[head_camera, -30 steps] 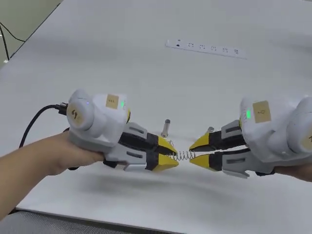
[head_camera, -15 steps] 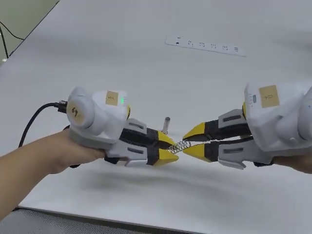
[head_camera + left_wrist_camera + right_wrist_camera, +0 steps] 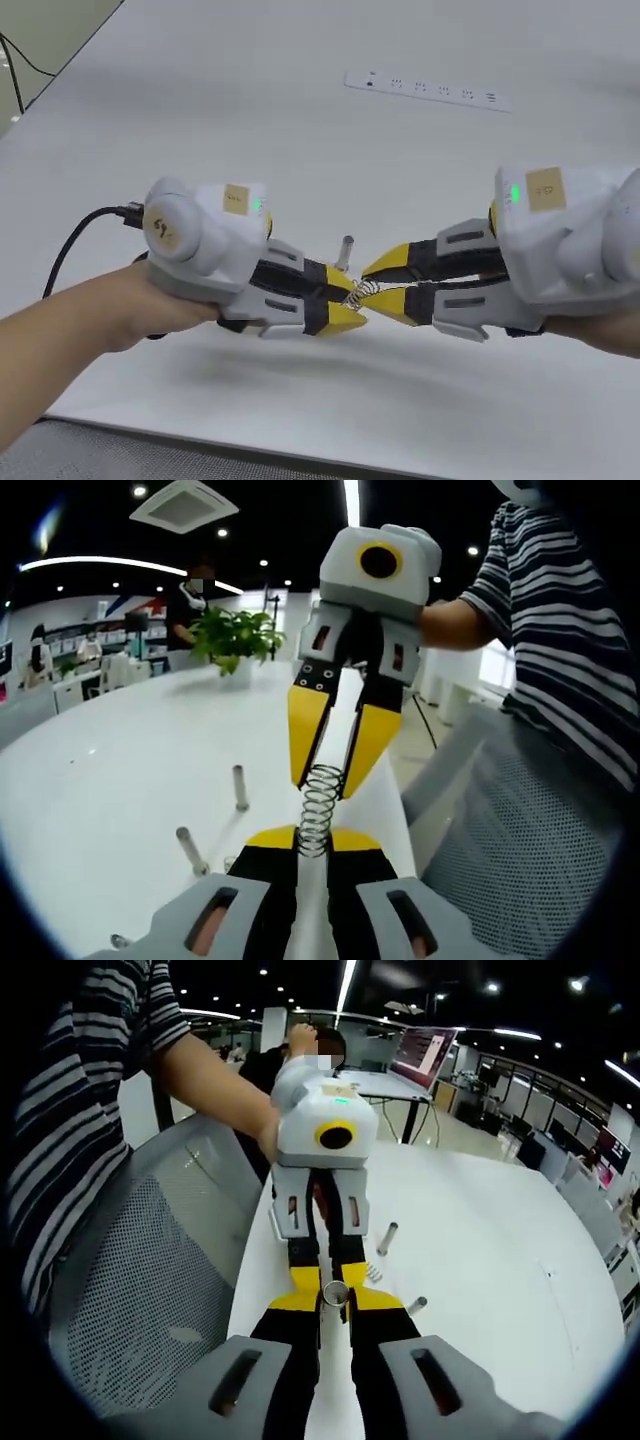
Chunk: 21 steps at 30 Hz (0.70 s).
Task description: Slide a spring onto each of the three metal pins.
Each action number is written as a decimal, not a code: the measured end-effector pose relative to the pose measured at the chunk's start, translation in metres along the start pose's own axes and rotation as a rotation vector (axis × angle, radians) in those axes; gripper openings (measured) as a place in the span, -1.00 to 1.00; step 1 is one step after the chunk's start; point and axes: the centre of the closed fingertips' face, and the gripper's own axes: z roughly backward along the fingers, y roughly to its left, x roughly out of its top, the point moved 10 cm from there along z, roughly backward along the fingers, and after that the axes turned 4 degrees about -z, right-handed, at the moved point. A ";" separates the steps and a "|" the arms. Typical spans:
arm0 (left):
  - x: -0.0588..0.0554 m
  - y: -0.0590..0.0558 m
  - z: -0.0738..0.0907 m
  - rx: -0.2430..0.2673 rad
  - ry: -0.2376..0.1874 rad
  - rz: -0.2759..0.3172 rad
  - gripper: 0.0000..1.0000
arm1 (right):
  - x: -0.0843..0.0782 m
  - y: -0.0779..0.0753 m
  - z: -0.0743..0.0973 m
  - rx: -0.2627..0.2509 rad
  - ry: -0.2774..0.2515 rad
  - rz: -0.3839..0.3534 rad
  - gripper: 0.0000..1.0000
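White counter runs across a bright, open room. Above its near edge a person in a striped shirt holds two white, black and yellow grippers nose to nose. The left gripper is clenched on one end of a small coiled steel spring. The right gripper pinches the other end. The spring hangs in the air between the two pairs of yellow tips, slightly tilted and clear of the counter. One metal pin stands upright on the counter just behind the spring, untouched by either gripper. A black cable trails from the back of the left gripper. Well apart, near the far side of the counter, lies a white power strip. A potted plant sits on the counter farther off.
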 end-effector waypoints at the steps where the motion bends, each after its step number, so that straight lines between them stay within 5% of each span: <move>1: 0.001 0.000 -0.001 0.001 -0.001 0.000 -0.96 | 0.001 0.000 0.000 -0.002 -0.002 0.012 -0.86; 11: 0.006 0.003 0.000 0.027 -0.023 0.007 -0.95 | 0.002 0.000 0.000 -0.037 -0.085 0.000 -0.86; 21: 0.008 0.002 0.001 0.032 -0.013 -0.004 -0.93 | 0.005 0.004 -0.005 -0.044 -0.088 0.022 -0.86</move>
